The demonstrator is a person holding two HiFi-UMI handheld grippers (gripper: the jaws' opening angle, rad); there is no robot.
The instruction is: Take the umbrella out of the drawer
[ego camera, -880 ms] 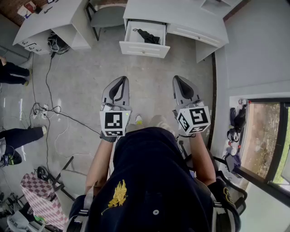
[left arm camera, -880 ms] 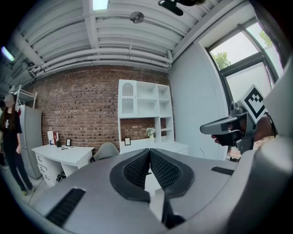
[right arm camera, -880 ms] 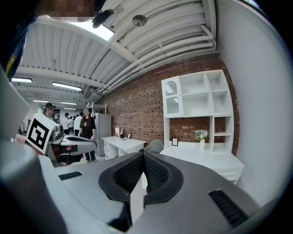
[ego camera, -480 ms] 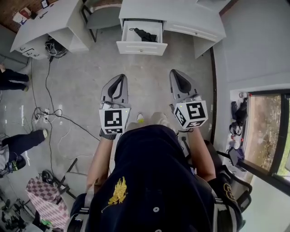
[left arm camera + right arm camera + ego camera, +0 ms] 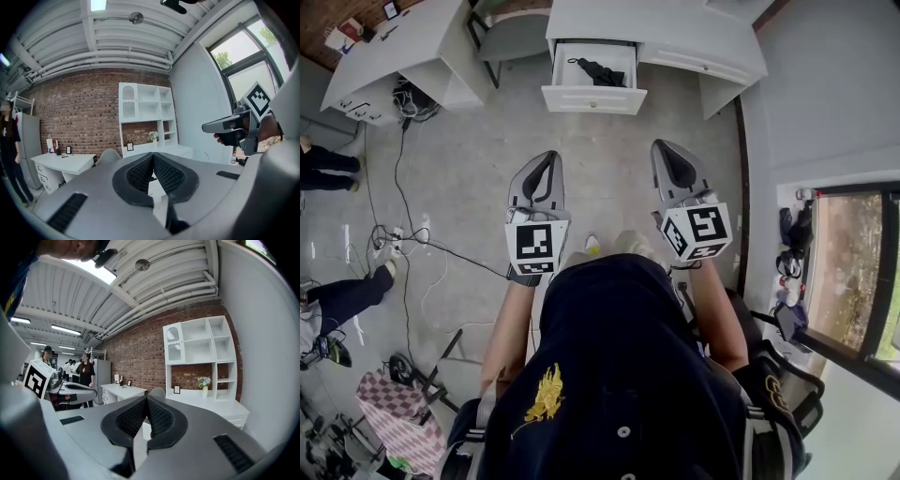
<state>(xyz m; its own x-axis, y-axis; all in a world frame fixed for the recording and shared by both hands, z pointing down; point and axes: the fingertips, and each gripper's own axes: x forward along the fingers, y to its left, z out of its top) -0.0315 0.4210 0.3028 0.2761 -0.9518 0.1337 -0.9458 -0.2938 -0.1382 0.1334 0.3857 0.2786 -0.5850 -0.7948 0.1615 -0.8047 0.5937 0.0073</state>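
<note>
A folded black umbrella [image 5: 596, 71] lies in the open white drawer [image 5: 592, 97] of the white desk [image 5: 675, 33] at the top of the head view. My left gripper [image 5: 546, 165] is held out in front of the person, well short of the drawer, with its jaws shut and nothing between them. My right gripper [image 5: 667, 156] is beside it, also shut and empty. In the left gripper view the pads [image 5: 165, 173] meet at their tips, and the right gripper [image 5: 234, 125] shows at the right. In the right gripper view the pads [image 5: 157, 417] meet too.
A grey chair [image 5: 514, 33] stands left of the drawer, next to a second white desk [image 5: 398, 47]. Cables [image 5: 403, 225] trail over the concrete floor at the left. People's legs [image 5: 337, 295] show at the left edge. A wall and window [image 5: 844, 272] run along the right.
The desk and drawer have slid slightly left and up in the head view. Both grippers stay shut, side by side, and sit a little higher in the picture.
</note>
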